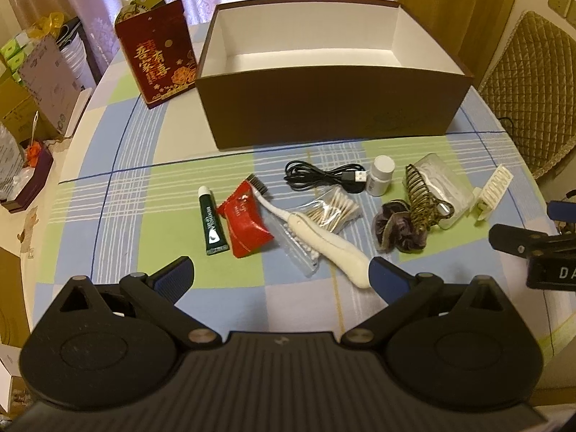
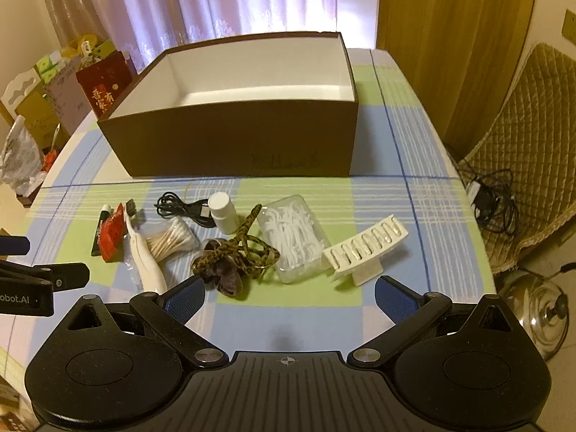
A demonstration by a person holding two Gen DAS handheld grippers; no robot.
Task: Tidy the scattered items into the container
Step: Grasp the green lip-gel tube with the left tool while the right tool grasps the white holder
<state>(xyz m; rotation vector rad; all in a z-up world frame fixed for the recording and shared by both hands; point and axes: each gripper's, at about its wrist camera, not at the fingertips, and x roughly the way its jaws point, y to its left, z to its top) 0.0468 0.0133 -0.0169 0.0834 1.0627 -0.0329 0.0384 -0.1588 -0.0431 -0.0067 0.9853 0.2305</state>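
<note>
Box [image 1: 324,108]: brown card, white inside, open top, empty as far as its near wall lets me see. It stands at the back of the tabletop [image 1: 144,187], behind the row of loose items. Nothing is in it yet; the task looks unstarted.

Items, left to right, left wrist view:
- Green tube [image 1: 211,220], white cap, soft plastic, flat.
- Red packet [image 1: 246,224], glossy foil, puffed; touches the tube.
- Brush [image 1: 316,232], white moulded handle, dark bristles at the far end; lies slantwise across a clear sleeve.
- Swabs [image 1: 333,211] in a crinkly clear bag, partly under the brush.
- Black cable [image 1: 320,177], coiled loosely, USB plug free.
- White bottle [image 1: 379,175], upright, small, round.
- Scrunchie [image 1: 399,230], dark velvety cloth, beside a leopard-print clip [image 1: 423,201] with comb-like teeth.
- Clear case [image 2: 293,237], rigid, full of white floss picks.
- White rack [image 2: 365,246], slotted plastic, tilted on its foot.

Left claw [image 1: 282,275]: spread wide, holding nothing, low over the near edge; the brush handle's end lies just beside its right finger [image 1: 387,280], likely the first pick.

Right claw [image 2: 289,295]: spread wide too, holding nothing, facing the scrunchie, case and rack. Each hand seems to cover its own half of the row.

Foil, bags and cloth should give under a pinch; the bottle may roll if tipped.
</note>
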